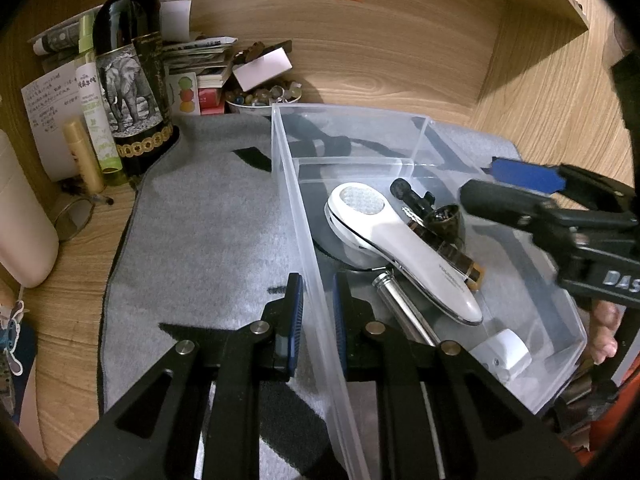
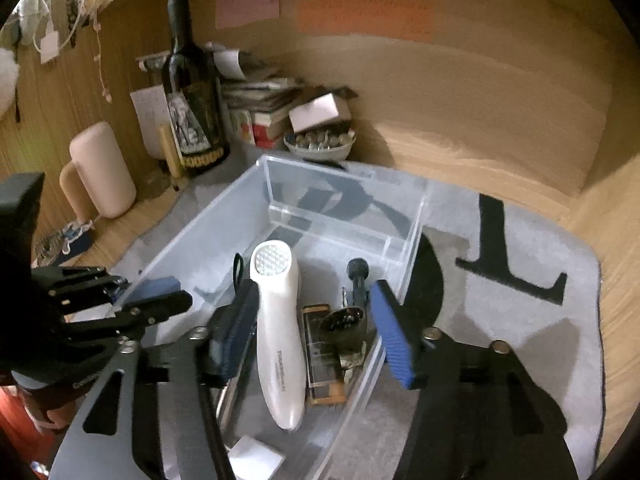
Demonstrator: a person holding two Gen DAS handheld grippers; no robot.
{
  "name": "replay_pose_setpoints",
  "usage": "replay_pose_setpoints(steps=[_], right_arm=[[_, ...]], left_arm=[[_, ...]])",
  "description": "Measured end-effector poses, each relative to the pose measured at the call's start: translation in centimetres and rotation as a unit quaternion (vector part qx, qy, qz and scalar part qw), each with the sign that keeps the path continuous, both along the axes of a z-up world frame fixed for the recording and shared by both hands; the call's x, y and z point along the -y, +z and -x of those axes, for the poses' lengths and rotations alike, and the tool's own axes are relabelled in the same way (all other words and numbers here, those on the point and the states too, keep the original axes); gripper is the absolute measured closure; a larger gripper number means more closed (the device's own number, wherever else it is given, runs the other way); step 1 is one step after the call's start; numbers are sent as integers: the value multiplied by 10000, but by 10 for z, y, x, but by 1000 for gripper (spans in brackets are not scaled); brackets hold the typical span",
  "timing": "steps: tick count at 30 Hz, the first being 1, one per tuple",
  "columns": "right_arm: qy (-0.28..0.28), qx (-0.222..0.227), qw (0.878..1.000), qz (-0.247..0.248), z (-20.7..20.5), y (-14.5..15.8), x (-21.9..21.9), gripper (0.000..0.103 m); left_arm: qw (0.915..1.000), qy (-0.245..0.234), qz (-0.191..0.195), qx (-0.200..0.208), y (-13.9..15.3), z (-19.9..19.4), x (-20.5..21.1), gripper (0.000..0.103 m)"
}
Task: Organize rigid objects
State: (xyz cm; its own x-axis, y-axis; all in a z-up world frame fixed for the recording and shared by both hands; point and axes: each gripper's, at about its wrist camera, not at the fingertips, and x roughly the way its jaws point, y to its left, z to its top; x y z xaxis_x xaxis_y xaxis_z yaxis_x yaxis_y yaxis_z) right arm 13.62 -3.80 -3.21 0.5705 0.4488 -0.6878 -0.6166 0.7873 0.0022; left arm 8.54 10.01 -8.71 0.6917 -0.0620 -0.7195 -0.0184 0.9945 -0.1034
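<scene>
A clear plastic bin stands on a grey mat. In it lie a white handheld device, a metal cylinder, a black tool, a brown-and-gold box and a small white block. My left gripper straddles the bin's left wall, its jaws closed on it. My right gripper is open above the bin, around the white device without touching it; it also shows in the left wrist view.
A wine bottle, spray bottles, papers, a bowl of beads and a pink cylinder crowd the back left of the wooden desk. The grey mat has black markings.
</scene>
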Motion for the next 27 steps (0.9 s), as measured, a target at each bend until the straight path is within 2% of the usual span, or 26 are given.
replay_pose_setpoints(steps=[5, 8, 10, 13, 14, 16, 18, 19, 22, 27], right_arm=[[-84, 302, 9994, -152, 12, 15, 11, 34], [-168, 465, 9983, -298, 20, 25, 20, 26], [-253, 614, 9970, -397, 26, 31, 28, 21], [-398, 857, 9940, -543, 37, 42, 41, 18], [-452, 930, 9929, -591, 40, 45, 46, 16], [-577, 1087, 9900, -689, 48, 52, 55, 9], [-722, 1268, 9861, -796, 57, 59, 65, 0], [-801, 1369, 9836, -859, 62, 62, 70, 0], [-986, 1629, 9766, -995, 76, 70, 86, 0], [-1106, 1836, 9699, -1152, 95, 77, 101, 0]], left_arm=[[9998, 133, -38, 120, 10, 6, -5, 75], [9994, 191, -46, 272, 22, 12, -7, 67], [9988, 214, -20, 431, 32, 19, -8, 52], [9963, 225, -50, 828, 51, 34, -2, 38], [9953, 220, -71, 944, 56, 39, 1, 37], [9923, 207, -113, 1214, 69, 49, 9, 24], [9889, 207, -134, 1465, 78, 59, 16, 17], [9868, 198, -152, 1599, 84, 64, 20, 13], [9794, 183, -201, 2000, 97, 78, 35, 3], [9699, 138, -266, 2415, 112, 95, 56, 2]])
